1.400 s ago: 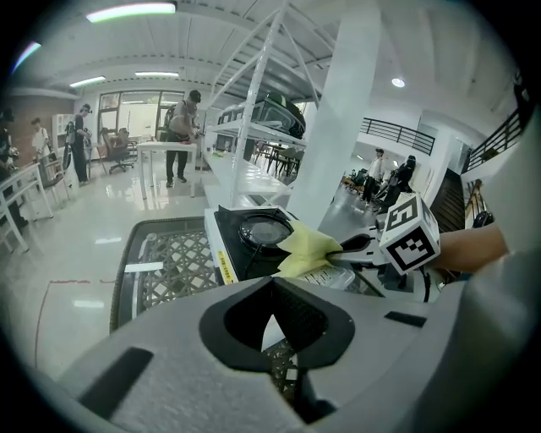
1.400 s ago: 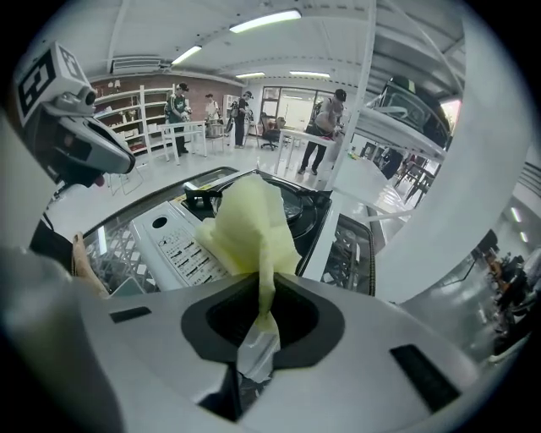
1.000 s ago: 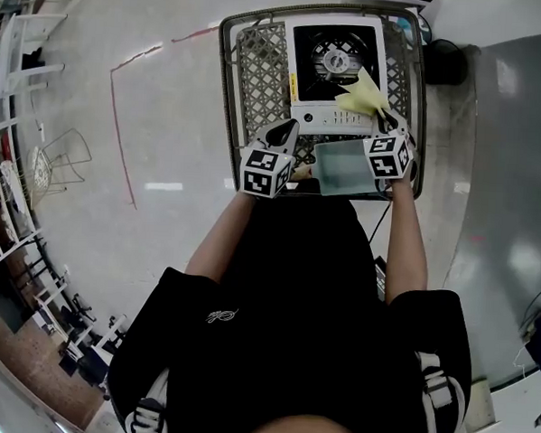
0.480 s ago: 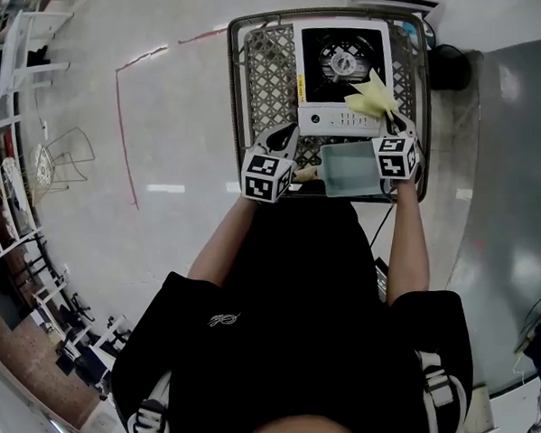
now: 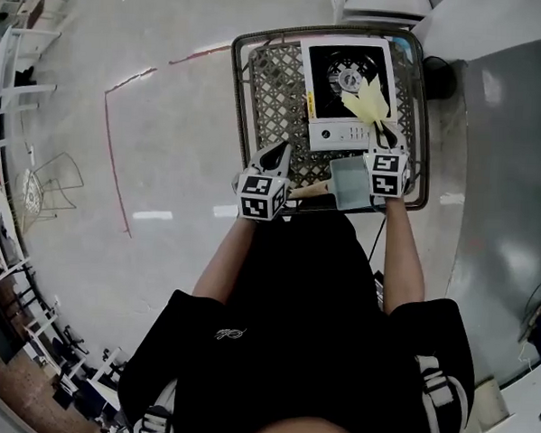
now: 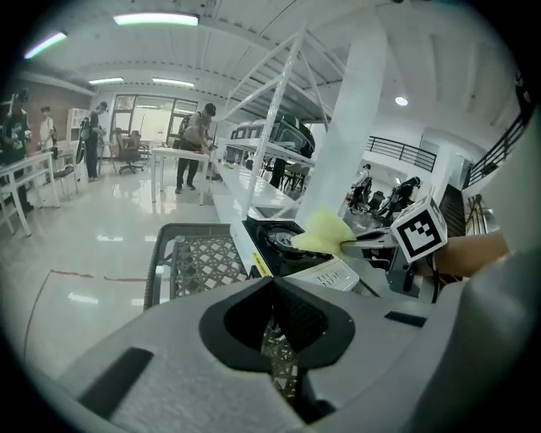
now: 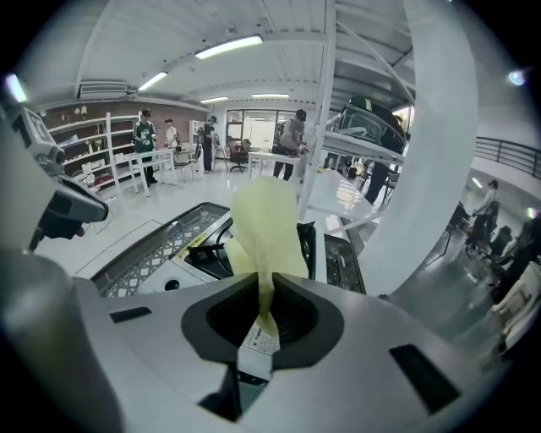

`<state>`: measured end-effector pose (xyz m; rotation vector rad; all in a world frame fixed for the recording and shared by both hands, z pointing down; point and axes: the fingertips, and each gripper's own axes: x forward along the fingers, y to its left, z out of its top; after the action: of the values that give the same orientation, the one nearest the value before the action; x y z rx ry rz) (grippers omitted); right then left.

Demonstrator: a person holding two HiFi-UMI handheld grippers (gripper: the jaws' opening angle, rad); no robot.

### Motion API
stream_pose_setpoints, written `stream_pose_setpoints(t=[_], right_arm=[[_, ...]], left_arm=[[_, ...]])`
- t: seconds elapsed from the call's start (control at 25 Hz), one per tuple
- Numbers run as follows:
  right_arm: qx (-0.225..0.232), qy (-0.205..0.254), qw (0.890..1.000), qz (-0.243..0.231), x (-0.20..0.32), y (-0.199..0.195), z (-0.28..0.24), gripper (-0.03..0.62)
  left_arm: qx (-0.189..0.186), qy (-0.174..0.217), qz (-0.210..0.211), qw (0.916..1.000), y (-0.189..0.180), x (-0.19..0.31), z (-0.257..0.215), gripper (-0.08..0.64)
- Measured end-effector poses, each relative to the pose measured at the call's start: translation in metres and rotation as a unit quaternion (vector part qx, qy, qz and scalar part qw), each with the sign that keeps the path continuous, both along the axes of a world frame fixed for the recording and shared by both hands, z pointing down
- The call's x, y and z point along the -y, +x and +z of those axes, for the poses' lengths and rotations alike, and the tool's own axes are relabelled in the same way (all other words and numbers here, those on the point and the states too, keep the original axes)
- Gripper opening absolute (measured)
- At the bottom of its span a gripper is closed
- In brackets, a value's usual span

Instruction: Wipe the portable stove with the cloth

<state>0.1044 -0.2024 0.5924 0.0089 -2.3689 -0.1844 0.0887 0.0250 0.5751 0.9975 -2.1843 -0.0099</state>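
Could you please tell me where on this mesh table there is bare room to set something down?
The bare mesh strip between the mesh table's left rim and the stove, beyond the left tool, is free. The right side is crowded: stove, grey tray at the near edge, and the right tool holding the cloth.

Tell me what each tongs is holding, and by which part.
Right tongs: the yellow cloth, pinched by its gathered end near the label. Left tongs: shut, holding nothing.

Left tool (image 5: 277, 151) closed, right tool (image 5: 381, 129) clamped.
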Motion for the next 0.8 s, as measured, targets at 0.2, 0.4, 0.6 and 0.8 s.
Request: stream_pose_setpoints(t=[0.2,0.4,0.6,0.8], right_arm=[[-0.003,0.017,0.999,0.043,-0.034,-0.01,-0.001,0.032],[0.021,0.025,0.993,0.117,-0.093,-0.025,-0.026,0.031],[0.023,0.039,0.984,0.171,-0.145,-0.04,-0.035,0.031],[0.016,0.033,0.982,0.187,-0.174,-0.042,-0.043,0.031]], left_arm=[[0.007,0.051,0.015,0.9985,-0.03,-0.019,-0.001,0.018],[0.025,0.094,0.059,0.9935,-0.055,-0.076,-0.019,0.018],[0.025,0.104,0.129,0.9859,-0.058,-0.13,-0.022,0.017],[0.027,0.122,0.148,0.981,-0.071,-0.142,-0.041,0.018]])
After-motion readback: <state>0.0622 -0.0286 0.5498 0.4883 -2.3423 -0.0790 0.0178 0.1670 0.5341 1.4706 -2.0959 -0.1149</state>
